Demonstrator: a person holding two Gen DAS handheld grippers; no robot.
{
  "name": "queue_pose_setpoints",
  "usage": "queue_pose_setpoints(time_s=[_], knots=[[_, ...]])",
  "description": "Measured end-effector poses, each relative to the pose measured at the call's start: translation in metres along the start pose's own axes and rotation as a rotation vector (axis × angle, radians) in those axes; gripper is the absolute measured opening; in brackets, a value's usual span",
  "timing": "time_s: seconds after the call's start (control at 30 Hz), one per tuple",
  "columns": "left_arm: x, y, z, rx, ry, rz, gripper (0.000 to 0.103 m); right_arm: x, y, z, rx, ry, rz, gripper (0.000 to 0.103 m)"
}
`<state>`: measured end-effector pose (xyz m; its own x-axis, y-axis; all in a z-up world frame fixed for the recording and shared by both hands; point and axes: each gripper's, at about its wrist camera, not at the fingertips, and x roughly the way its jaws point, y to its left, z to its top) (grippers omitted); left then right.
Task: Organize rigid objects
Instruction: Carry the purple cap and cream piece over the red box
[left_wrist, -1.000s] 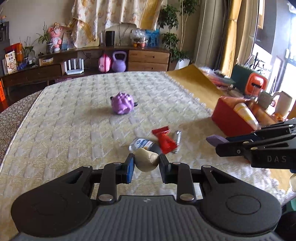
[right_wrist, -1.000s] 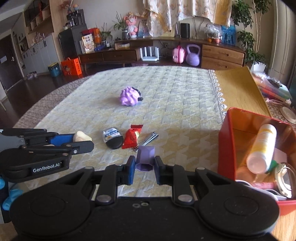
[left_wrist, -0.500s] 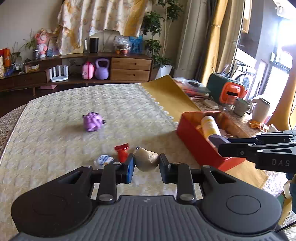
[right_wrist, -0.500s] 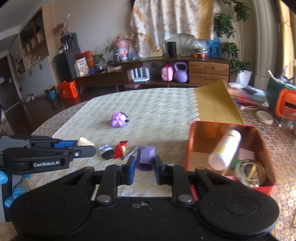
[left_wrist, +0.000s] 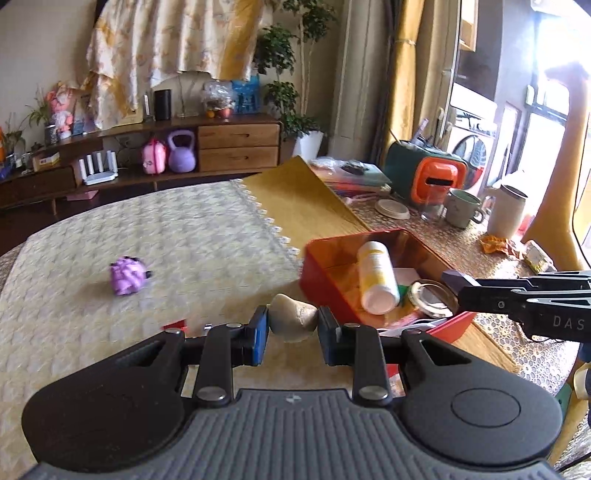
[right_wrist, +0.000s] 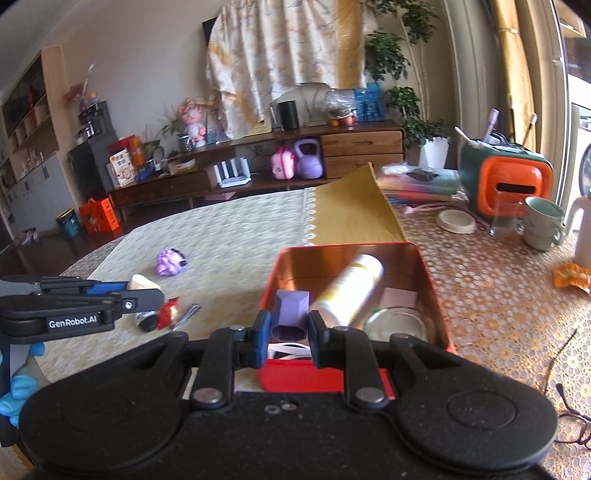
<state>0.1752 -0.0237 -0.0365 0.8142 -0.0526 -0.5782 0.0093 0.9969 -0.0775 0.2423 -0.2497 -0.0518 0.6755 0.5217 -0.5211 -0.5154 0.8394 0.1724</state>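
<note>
My left gripper (left_wrist: 292, 325) is shut on a beige stone (left_wrist: 291, 318), held in the air just left of the red tin box (left_wrist: 321, 271). My right gripper (right_wrist: 285, 325) is shut on a purple hexagonal block (right_wrist: 290, 312), hovering over the near left corner of the same red tin box (right_wrist: 430, 280). Inside the box lie a white-and-yellow bottle (right_wrist: 351, 288) and a round glass lid (right_wrist: 397, 321). On the cream tablecloth rest a purple spiky toy (left_wrist: 126, 275), a red packet (right_wrist: 168, 312), a dark round tin (right_wrist: 147, 321) and a nail clipper (right_wrist: 186, 315).
To the right of the box stand a green mug (right_wrist: 543, 221), a glass (right_wrist: 508, 214), a white jug (left_wrist: 506, 212) and an orange-and-green appliance (left_wrist: 424, 173). Eyeglasses (right_wrist: 570, 424) lie near the front right edge. A blue-gloved hand (right_wrist: 16, 397) holds the left gripper.
Both grippers have swung right and risen a little, carrying the stone and the purple block away from the small items toward the red box. The right one is now over the box.
</note>
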Motion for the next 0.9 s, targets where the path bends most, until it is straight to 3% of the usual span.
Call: queue_pose_setpoints(time_s=[0.47,0.9], knots=[[0.076,-0.056,0.032,0.062,0.08,-0.06,0.028,0.005,-0.052,-0.007,0.031,0.021,-0.061,0.021],[0.154,-0.077,0.055,0.147,0.149,0.028,0.028,0.041,-0.068,-0.003,0.02,0.068,-0.081,0.021]])
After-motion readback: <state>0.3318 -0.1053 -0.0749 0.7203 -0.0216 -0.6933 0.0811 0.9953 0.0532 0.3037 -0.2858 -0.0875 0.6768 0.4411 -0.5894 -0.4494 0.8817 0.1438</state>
